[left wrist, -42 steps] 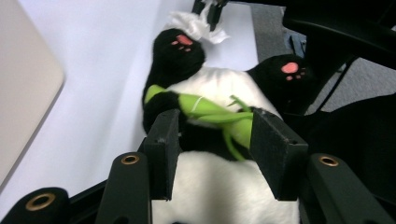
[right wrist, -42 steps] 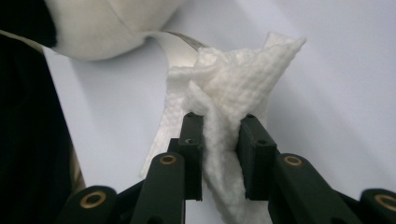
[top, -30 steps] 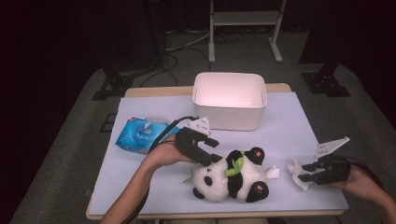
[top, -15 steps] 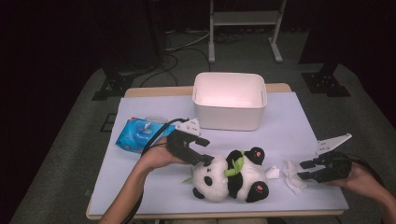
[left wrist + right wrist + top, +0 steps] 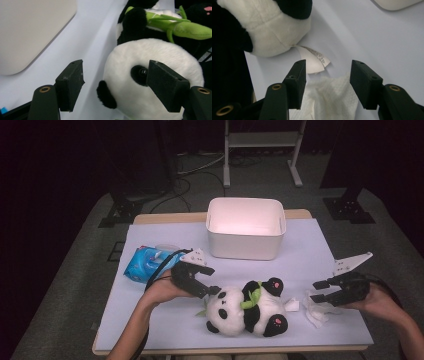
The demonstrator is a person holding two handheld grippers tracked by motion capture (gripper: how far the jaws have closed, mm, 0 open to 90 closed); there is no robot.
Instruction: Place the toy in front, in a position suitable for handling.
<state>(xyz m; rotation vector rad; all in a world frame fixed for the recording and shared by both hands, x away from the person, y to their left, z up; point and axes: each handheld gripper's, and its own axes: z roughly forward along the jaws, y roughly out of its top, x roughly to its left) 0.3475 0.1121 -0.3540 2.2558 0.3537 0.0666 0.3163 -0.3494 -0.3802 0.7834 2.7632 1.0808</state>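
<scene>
A black and white panda plush with a green bamboo sprig lies on its back near the front of the table. My left gripper is at its head. In the left gripper view the jaws have just been opening and stand open, with the panda's head between them and the left pad clear of it. To the right, my right gripper hovers just above a crumpled white tissue. Its jaws have also just been opening and hold nothing, with the tissue below them.
A white bin stands at the back middle of the lavender table. A blue wipes pack lies at the left, behind my left hand. The panda's paper label lies beside the tissue.
My left gripper moved down toward the panda's head and its jaws spread. My right gripper rose a little off the tissue with its jaws wider. The tissue stays on the table.
</scene>
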